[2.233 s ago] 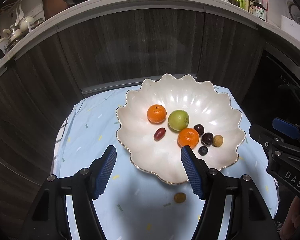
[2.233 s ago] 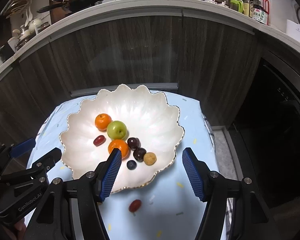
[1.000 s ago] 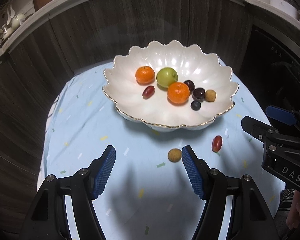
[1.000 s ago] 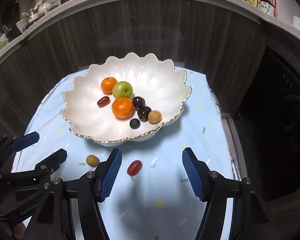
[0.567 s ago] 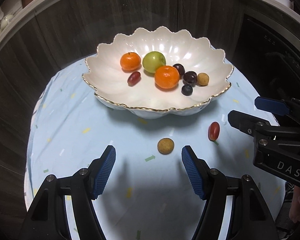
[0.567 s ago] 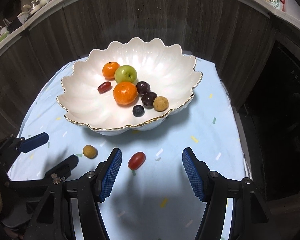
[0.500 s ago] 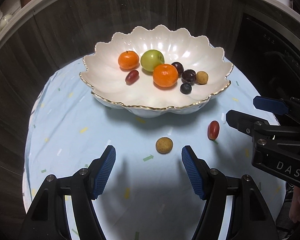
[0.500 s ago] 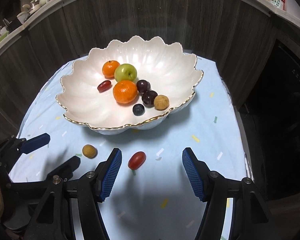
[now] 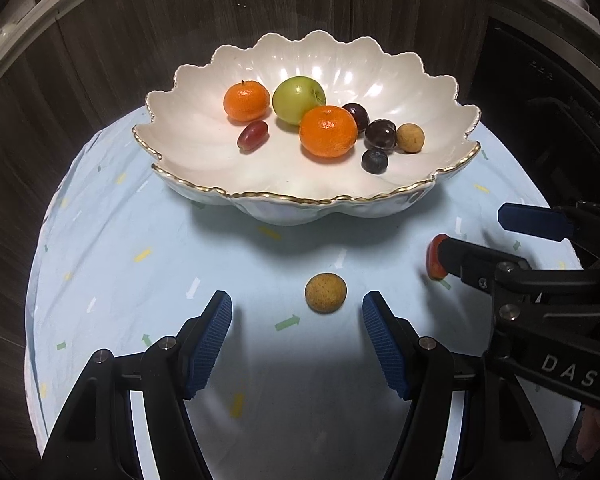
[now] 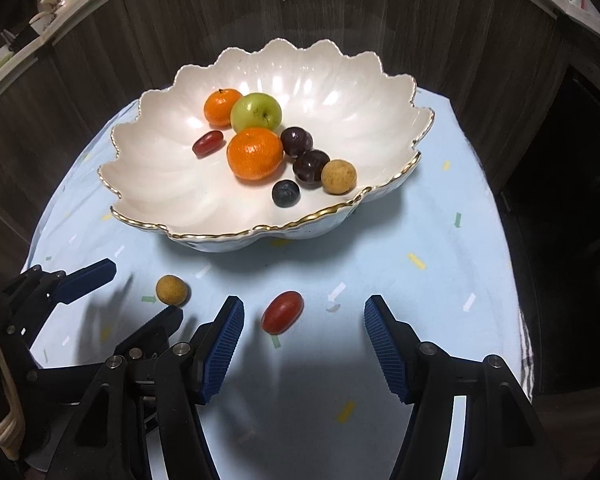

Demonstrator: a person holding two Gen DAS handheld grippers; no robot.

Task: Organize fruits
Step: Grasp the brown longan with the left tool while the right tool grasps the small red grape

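Tan longan (image 9: 325, 292) and red grape (image 10: 282, 311) lie loose on the blue-clothed surface (image 9: 140, 248), just in front of the scalloped bowl (image 9: 284, 200); I'm on the approach step. Left tongs (image 9: 296, 316) bracket the longan, right tongs (image 10: 304, 320) the grape; both open, nothing gripped. Next, I reckon: lower, centre each fruit, close gently, lift over the rim.

A red grape (image 10: 282, 312) is seen lying on the light blue cloth (image 10: 440, 248), just ahead of the open jaws of the right gripper (image 10: 304, 320), nearer its left pad. A tan round fruit (image 10: 172, 289) lies between the left gripper's (image 10: 138, 296) fingers. Behind stands the scalloped bowl (image 10: 148, 184) of fruit.
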